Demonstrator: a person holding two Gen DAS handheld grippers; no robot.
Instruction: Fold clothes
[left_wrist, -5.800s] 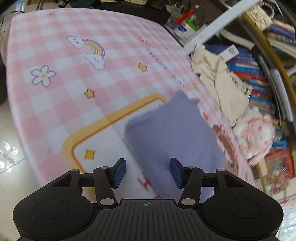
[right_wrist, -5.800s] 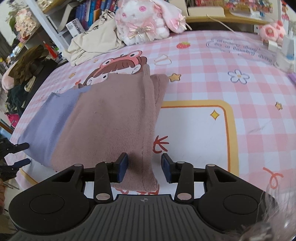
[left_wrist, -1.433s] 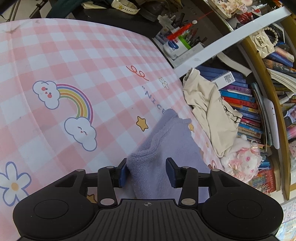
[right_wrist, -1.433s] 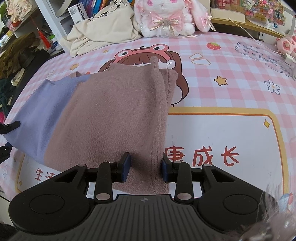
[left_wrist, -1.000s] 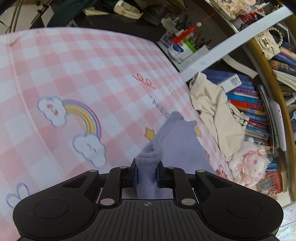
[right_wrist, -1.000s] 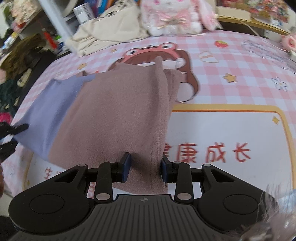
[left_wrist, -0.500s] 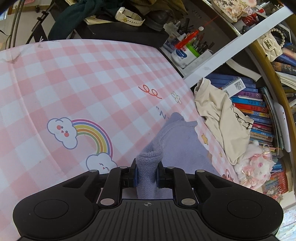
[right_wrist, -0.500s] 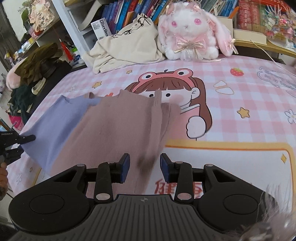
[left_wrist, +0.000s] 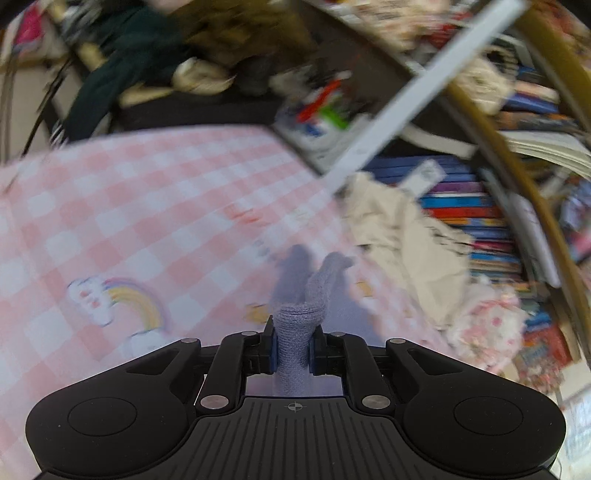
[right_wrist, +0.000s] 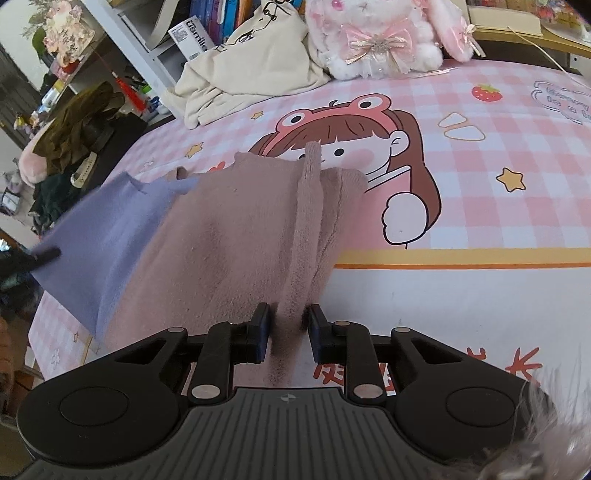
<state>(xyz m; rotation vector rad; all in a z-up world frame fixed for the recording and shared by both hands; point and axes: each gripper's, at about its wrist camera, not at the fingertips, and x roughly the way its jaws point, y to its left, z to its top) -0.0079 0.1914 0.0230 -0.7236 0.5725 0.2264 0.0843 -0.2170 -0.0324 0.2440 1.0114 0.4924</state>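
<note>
So the left gripper (left_wrist: 293, 350) had its jaws pinched tight on a bunched-up corner of the garment's lilac part (left_wrist: 297, 343), low in the middle of the left wrist view, which was pretty smeared with blur. Over in the right wrist view the right gripper (right_wrist: 286, 332) was at bottom centre and its jaws had just been closing in on a ridge of the garment's brown part (right_wrist: 236, 251), the fabric sitting squeezed between them. The garment (right_wrist: 207, 236) ran from centre frame out to the left, brown in the middle, lilac on the left, its left edge lifted off the pink checked surface (right_wrist: 480, 199) and meeting a dark tip of the left gripper at the far left edge. A cream cloth (right_wrist: 255, 62) and a pink plush bunny (right_wrist: 380, 37) sat along the top, against the bookshelf (left_wrist: 469, 206)
</note>
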